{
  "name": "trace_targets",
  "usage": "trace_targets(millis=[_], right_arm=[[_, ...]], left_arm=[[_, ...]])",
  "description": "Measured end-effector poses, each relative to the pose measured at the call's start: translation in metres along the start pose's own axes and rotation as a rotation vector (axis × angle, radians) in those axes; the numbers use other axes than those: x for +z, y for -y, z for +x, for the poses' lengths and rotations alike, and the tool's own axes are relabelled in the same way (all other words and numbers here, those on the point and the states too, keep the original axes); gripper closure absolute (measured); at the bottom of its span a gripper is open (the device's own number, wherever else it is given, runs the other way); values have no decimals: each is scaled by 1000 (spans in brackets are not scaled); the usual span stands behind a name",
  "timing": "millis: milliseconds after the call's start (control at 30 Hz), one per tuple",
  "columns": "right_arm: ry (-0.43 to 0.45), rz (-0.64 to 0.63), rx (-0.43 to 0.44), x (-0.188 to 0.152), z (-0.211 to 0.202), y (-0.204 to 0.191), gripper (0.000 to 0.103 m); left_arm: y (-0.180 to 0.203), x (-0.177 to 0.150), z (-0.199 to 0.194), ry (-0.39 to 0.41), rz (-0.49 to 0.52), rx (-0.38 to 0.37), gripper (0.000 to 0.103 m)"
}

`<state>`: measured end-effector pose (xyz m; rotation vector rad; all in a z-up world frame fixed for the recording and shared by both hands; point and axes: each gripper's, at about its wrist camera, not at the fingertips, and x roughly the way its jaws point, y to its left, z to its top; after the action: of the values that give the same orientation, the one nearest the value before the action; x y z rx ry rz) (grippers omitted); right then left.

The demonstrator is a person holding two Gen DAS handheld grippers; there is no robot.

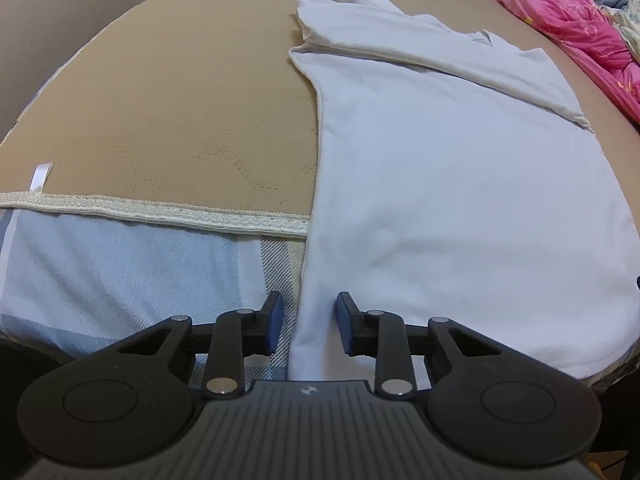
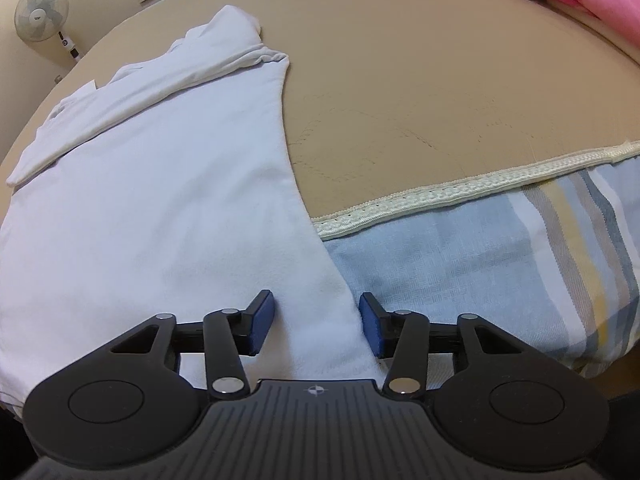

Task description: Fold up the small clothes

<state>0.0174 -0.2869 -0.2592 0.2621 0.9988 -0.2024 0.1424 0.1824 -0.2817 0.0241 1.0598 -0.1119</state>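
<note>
A white shirt (image 1: pixel 440 200) lies flat on a bed, on top of a tan mat (image 1: pixel 180 100). Its bottom part hangs past the near edge of the mat, over the checked sheet (image 1: pixel 120 272) at the near side of the bed. Some of the folding looks done already. Both sleeves are folded in across the top of the shirt, so the far end makes a flat band and the sides run nearly straight. The body of the shirt is not folded yet; it is spread out long from the near edge toward the far edge of the mat. The left gripper (image 1: pixel 310 322) sits over the near left corner of the shirt. Its fingers are partly open, with the side edge of the cloth in the gap between them, but the pads do not seem to squeeze it yet. The right gripper (image 2: pixel 316 322) sits over the near right corner of the shirt (image 2: pixel 160 200) in the same way, fingers partly open around the cloth edge and not pinching it. I think the next job is to grab both near corners and bring the bottom up toward the sleeves. After that there may be one more fold to make it small.
</note>
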Motion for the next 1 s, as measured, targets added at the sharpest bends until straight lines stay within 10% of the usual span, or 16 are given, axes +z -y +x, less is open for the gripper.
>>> trace_targets(millis=[300,467,1000], right_arm=[[13,18,41,-1,-8,3,97],[56,27,148,0,-21,-2,98],[-11,9,10,-6,-3,-4,93]], left_arm=[[6,-3,-5,12,6,2,93],[-5,-2,-27,95,-62,-111,98],[-7,-7,-12,-35,-81,-87,91]])
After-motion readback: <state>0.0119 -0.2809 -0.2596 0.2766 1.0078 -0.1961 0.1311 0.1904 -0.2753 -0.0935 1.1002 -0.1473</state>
